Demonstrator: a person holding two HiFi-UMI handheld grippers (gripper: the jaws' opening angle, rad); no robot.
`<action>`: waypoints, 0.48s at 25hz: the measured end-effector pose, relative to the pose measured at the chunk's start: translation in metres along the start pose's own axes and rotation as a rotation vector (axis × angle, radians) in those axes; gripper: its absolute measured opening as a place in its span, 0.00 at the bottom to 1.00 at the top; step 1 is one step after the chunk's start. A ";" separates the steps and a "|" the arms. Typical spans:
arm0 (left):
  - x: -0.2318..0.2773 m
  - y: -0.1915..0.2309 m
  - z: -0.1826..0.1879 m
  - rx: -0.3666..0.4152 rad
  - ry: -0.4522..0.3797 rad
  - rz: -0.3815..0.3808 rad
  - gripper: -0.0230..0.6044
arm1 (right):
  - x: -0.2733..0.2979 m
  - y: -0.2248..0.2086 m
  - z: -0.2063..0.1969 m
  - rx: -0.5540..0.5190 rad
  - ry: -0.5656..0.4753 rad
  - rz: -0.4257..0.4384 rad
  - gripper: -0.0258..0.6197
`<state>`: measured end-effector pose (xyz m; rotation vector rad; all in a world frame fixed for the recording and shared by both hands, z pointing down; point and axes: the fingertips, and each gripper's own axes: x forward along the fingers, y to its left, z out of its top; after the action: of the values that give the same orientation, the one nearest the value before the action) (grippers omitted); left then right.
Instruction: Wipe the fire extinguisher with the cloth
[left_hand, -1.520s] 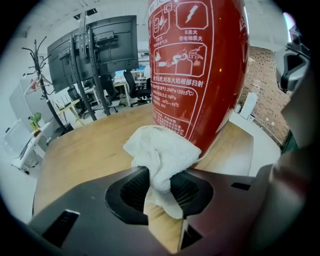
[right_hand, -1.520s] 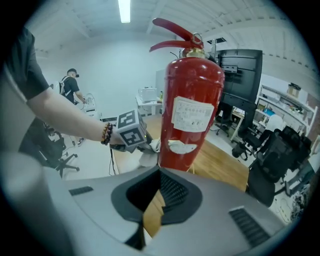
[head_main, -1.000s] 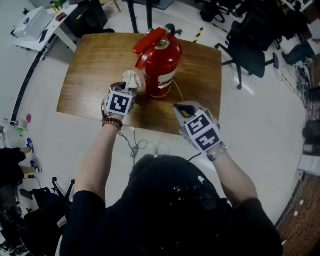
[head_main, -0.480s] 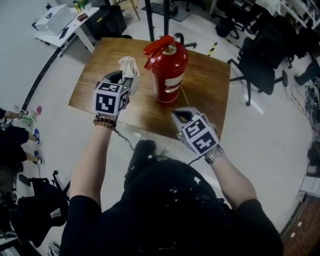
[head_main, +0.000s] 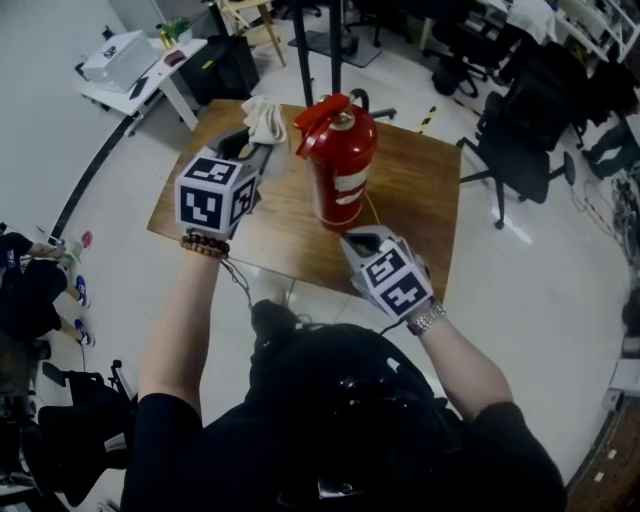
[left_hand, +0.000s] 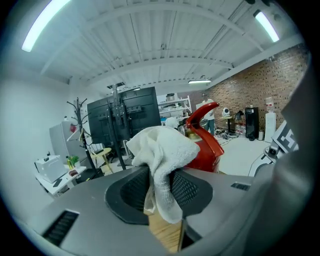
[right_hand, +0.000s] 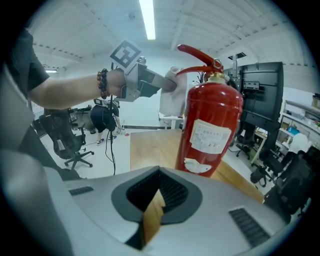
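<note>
Left claw (left_hand: 161, 189) pinching cloth (left_hand: 164, 148), fire extinguisher (head_main: 340, 172) just ahead, untouched (wiping apparently pending); right claw (right_hand: 156, 201) pressed together, empty.

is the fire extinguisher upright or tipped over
Upright: the fire extinguisher stands on its base on the wooden table, with its red lever at the top.

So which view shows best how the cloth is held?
The left gripper view: the cloth is pinched between the jaws of the left gripper, bunched above them. The head view shows only its end poking past that gripper; the right gripper view shows it small, partly behind the fire extinguisher.
</note>
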<state>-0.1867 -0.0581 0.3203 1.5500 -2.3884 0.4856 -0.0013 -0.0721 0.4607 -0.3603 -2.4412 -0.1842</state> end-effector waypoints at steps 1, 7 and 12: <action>0.001 0.000 0.005 0.017 -0.008 -0.008 0.21 | 0.002 0.000 0.001 0.002 0.001 -0.003 0.06; 0.010 -0.001 0.028 0.164 -0.044 -0.111 0.21 | 0.022 -0.001 0.013 0.037 0.005 -0.054 0.06; 0.030 -0.009 0.039 0.280 -0.079 -0.261 0.21 | 0.045 -0.009 0.019 0.106 0.032 -0.126 0.06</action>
<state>-0.1918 -0.1027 0.2973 2.0005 -2.1996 0.7368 -0.0493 -0.0670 0.4740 -0.1566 -2.4316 -0.1135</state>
